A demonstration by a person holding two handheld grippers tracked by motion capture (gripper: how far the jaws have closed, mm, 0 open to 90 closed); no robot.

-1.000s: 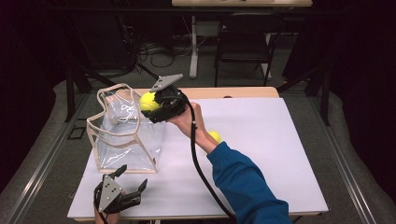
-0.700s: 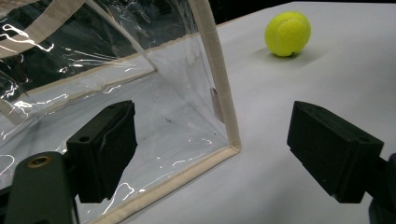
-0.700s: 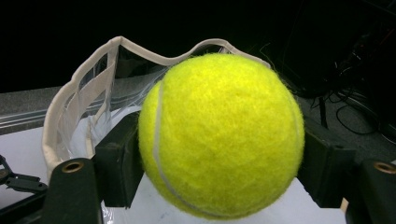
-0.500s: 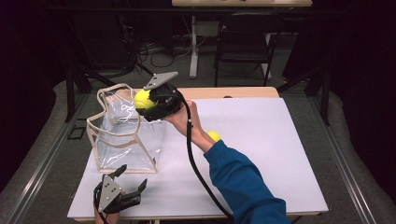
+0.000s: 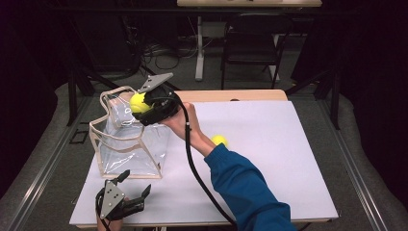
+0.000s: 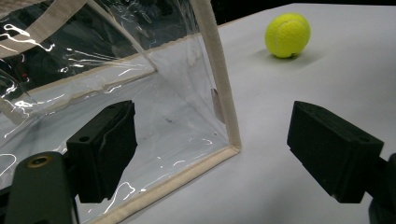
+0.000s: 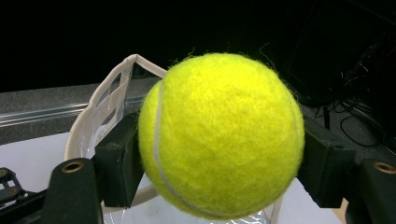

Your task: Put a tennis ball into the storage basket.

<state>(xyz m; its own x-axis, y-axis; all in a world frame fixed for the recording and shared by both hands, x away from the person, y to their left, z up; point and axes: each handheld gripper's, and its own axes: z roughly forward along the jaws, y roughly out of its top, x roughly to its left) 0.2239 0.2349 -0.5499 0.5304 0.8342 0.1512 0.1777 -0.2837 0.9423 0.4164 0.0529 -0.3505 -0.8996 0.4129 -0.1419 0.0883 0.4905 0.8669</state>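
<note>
Since the earlier frames the right gripper (image 5: pixel 144 107) has shifted slightly left, carrying its tennis ball (image 5: pixel 138 102) from beside the clear bag (image 5: pixel 126 144) to above the bag's open top. The left gripper (image 5: pixel 126 190) has kept its place at the near left edge of the table (image 5: pixel 288 168).

High view: the right gripper is held in the hand of the blue-sleeved arm (image 5: pixel 245 187), jaws closed on the tennis ball, raised over the rear right part of the bag's mouth. The bag stands upright on the left part of the white table, its beige-trimmed handles (image 5: pixel 113 96) raised. A second tennis ball (image 5: pixel 220 140) lies on the table to the right of the bag, partly behind the forearm. The left gripper rests low near the table's front edge, just in front of the bag, jaws parted and holding nothing.

Left gripper view: the two black jaws stand wide apart with nothing between the pads. The bag's near bottom corner (image 6: pixel 231 148) lies just beyond them, towards the left jaw. The second ball (image 6: pixel 287 35) sits on the table farther off, well apart from the bag.

Right gripper view: both pads press on the sides of the held ball (image 7: pixel 219 135). The bag's rim and handle (image 7: pixel 109 98) show behind and below it.
</note>
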